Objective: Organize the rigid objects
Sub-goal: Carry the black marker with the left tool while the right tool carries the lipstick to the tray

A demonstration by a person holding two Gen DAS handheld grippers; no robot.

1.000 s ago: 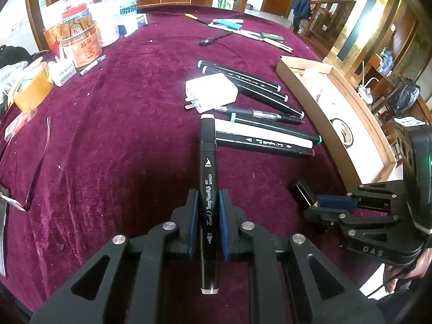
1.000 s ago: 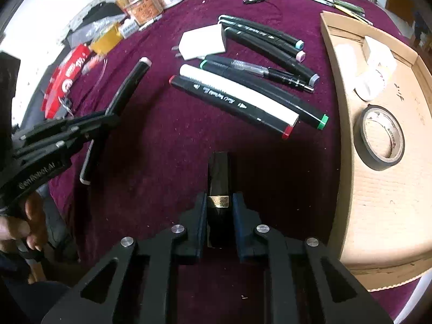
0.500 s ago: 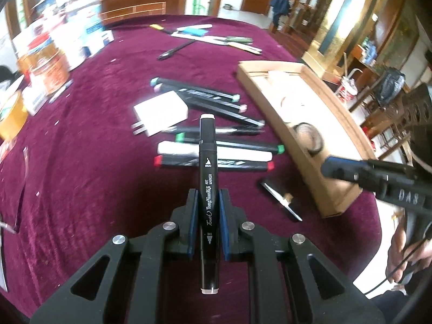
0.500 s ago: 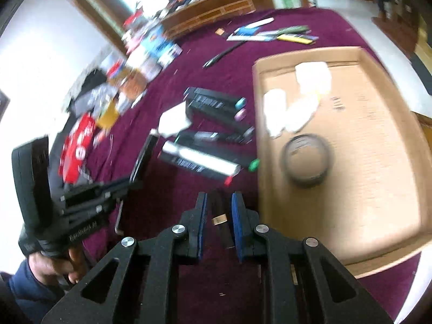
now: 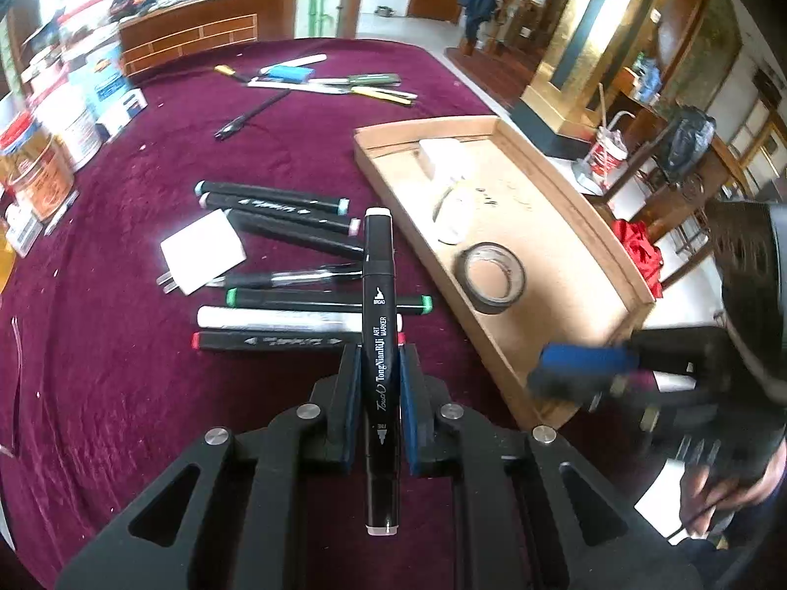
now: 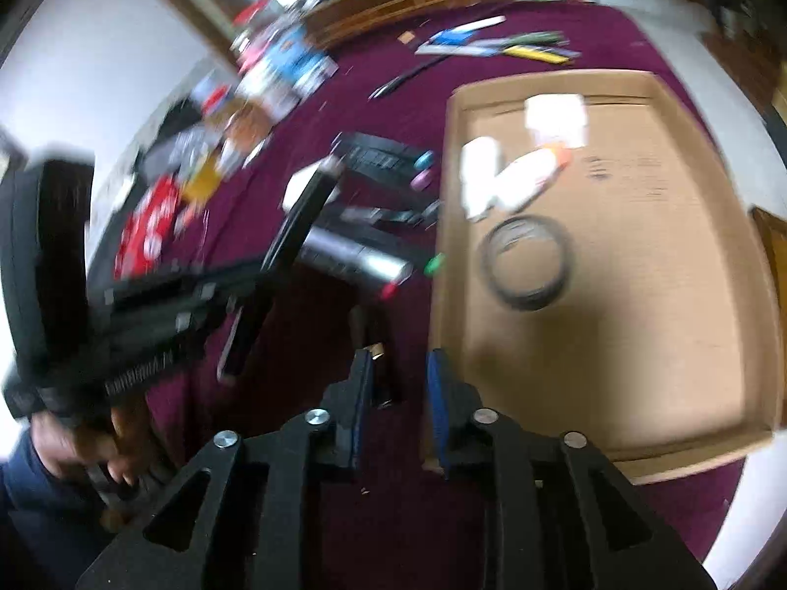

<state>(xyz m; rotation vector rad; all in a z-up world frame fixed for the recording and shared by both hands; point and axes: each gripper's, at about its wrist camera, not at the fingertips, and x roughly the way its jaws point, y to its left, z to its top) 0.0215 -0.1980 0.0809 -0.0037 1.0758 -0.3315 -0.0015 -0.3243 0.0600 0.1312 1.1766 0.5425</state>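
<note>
My left gripper (image 5: 378, 361) is shut on a black art marker (image 5: 378, 265), held lengthwise above the purple cloth, left of the cardboard tray (image 5: 580, 265). My right gripper (image 6: 399, 361) hovers at the tray's (image 6: 615, 334) near left edge and its jaws are opening. A small black stick with a gold band (image 6: 378, 344) lies against the left pad, with a gap to the right pad. The picture there is blurred. The right gripper (image 5: 583, 368) also shows blurred in the left wrist view. A black tape roll (image 5: 493, 278) (image 6: 526, 265) lies in the tray.
Several markers (image 5: 275, 199) and a white charger (image 5: 202, 251) lie on the cloth left of the tray. White items (image 5: 450, 167) sit at the tray's far end. Pens (image 5: 339, 83) lie further back, tins and boxes (image 5: 54, 142) at the far left. The table edge runs just right of the tray.
Both grippers have risen and swung right toward the tray. The right jaws have parted from the black stick. The left gripper keeps the marker.
</note>
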